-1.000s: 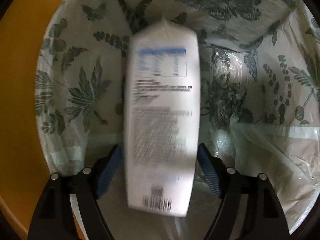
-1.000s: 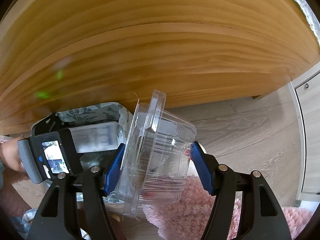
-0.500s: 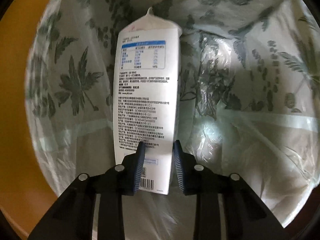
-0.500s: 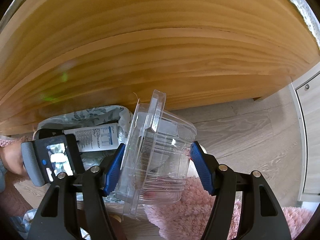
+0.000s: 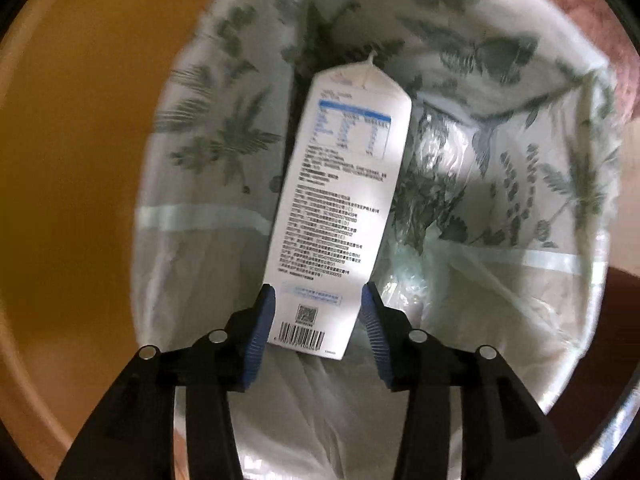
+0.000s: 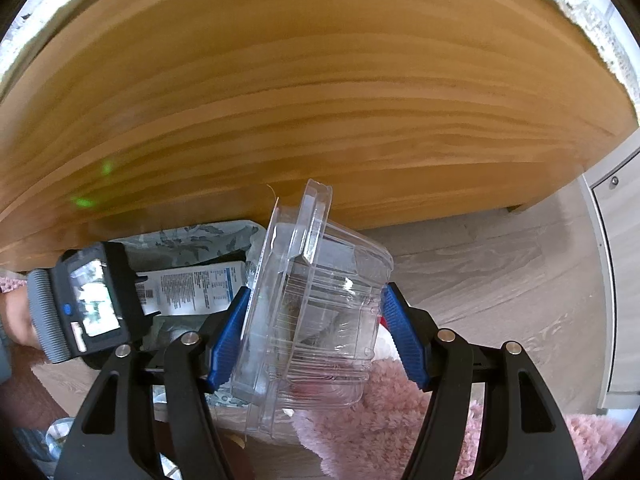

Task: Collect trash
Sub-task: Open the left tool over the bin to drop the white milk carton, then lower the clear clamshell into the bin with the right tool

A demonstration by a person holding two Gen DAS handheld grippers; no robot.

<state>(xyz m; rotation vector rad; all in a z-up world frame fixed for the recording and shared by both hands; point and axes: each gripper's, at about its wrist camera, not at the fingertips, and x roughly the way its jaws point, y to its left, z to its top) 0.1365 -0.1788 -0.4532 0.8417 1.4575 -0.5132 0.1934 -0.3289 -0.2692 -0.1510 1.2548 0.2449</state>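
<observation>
The left gripper (image 5: 318, 316) points steeply down into the bag (image 5: 208, 184), a pale liner printed with grey leaves and butterflies. The carton (image 5: 340, 200), white with small print, a blue-edged table and a barcode at its near end, lies lengthwise inside the bag with its gabled end farthest from the camera. Its barcode end sits between the blue pads (image 5: 262, 334). The jaws have just been opening; a narrow gap shows on each side of the carton, so the pads appear clear of it, though motion blur makes contact on the left pad hard to rule out. Crumpled clear film (image 5: 436, 168) lies in the bag just right of the carton.

The right gripper (image 6: 316, 332) is clenched on a clear clamshell box (image 6: 316, 312). Both blue pads press its opposite sides, and the box hangs tilted, its rimmed lid edge uppermost and leaning left. It is held beside the bag, not in it.

In the right wrist view the left gripper body shows at the left edge, held in a hand (image 6: 16, 320), with the carton and the bag rim beyond it. A wooden board (image 6: 320, 100) fills the upper part of this view. Pale plank floor (image 6: 500, 264) and a pink shaggy rug (image 6: 380, 420) lie below the box.
</observation>
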